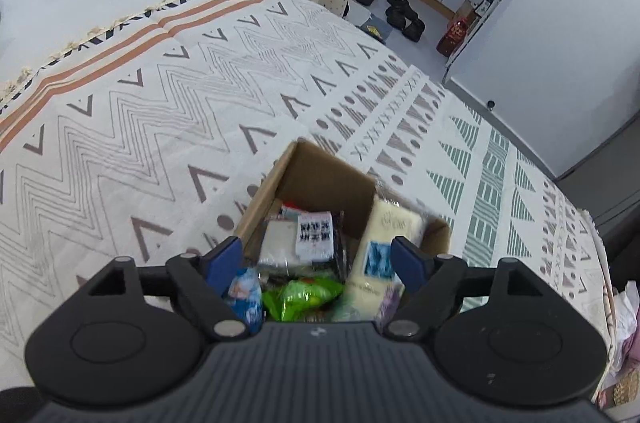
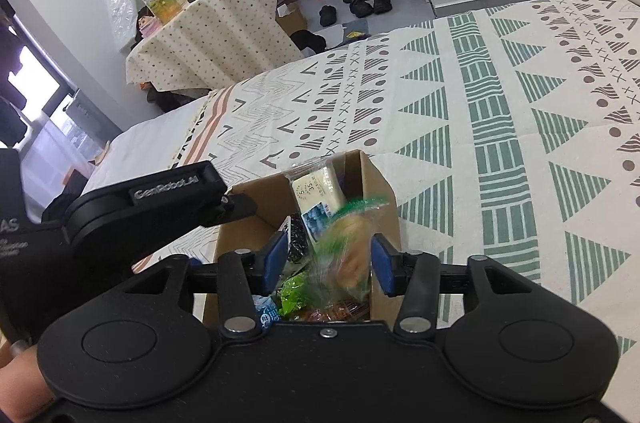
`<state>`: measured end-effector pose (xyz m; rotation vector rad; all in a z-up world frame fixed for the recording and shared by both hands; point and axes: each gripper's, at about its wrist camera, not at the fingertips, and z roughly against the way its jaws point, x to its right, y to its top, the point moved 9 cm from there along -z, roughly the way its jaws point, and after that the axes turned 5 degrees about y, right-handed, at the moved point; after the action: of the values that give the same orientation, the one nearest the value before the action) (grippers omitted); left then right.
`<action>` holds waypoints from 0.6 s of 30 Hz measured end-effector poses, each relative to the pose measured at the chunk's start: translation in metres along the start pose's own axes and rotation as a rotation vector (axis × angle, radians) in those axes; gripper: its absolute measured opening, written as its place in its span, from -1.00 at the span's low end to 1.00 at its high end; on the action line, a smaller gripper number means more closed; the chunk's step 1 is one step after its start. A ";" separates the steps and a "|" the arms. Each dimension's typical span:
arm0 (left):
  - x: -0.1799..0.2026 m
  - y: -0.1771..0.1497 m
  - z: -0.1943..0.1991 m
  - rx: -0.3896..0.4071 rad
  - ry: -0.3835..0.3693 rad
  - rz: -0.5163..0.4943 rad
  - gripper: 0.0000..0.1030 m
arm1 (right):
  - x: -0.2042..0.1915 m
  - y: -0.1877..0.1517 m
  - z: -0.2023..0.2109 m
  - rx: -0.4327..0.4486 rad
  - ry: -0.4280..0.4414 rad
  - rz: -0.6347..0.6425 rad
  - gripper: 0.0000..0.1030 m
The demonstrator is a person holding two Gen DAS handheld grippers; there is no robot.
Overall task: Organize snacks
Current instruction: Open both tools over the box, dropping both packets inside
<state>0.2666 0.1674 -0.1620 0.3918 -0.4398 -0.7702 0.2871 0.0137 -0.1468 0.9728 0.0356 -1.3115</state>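
An open cardboard box (image 1: 320, 175) stands on the patterned bed cover (image 1: 160, 111), filled with several snack packs. A cream packet (image 1: 394, 223) leans against its right wall, beside a black-and-white pack (image 1: 316, 235) and a green bag (image 1: 308, 297). My left gripper (image 1: 316, 263) hangs open above the box with nothing pressed between its blue pads. In the right wrist view my right gripper (image 2: 329, 261) is over the same box (image 2: 380, 191). A blurred clear bag with a green top (image 2: 348, 243) sits loosely between its pads, which stand apart from it. The left tool's black housing (image 2: 160, 199) is beside the box.
A table under a dotted cloth (image 2: 208, 35) holds bottles beyond the bed. Black shoes (image 2: 364, 3) lie on the floor by a white cabinet (image 1: 560, 43). The bed's edge runs close on the right in the left wrist view, with crumpled bags (image 1: 624, 323) past it.
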 end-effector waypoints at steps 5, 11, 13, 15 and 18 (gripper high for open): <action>0.003 -0.011 0.016 0.001 0.004 -0.027 0.62 | 0.003 0.001 0.014 0.018 0.000 -0.013 -0.02; 0.010 -0.026 0.039 0.004 0.001 -0.044 0.65 | 0.008 0.004 0.034 0.034 0.000 -0.037 0.04; 0.012 -0.029 0.048 0.015 0.003 -0.050 0.65 | 0.010 0.004 0.041 0.039 -0.003 -0.042 0.06; 0.015 -0.032 0.056 0.021 0.003 -0.054 0.67 | 0.012 0.004 0.049 0.047 -0.003 -0.048 0.10; 0.019 -0.036 0.066 0.024 0.001 -0.063 0.71 | 0.016 0.004 0.062 0.059 -0.006 -0.053 0.21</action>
<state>0.2240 0.1181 -0.1198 0.4300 -0.4377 -0.8263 0.2654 -0.0365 -0.1143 1.0239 0.0187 -1.3707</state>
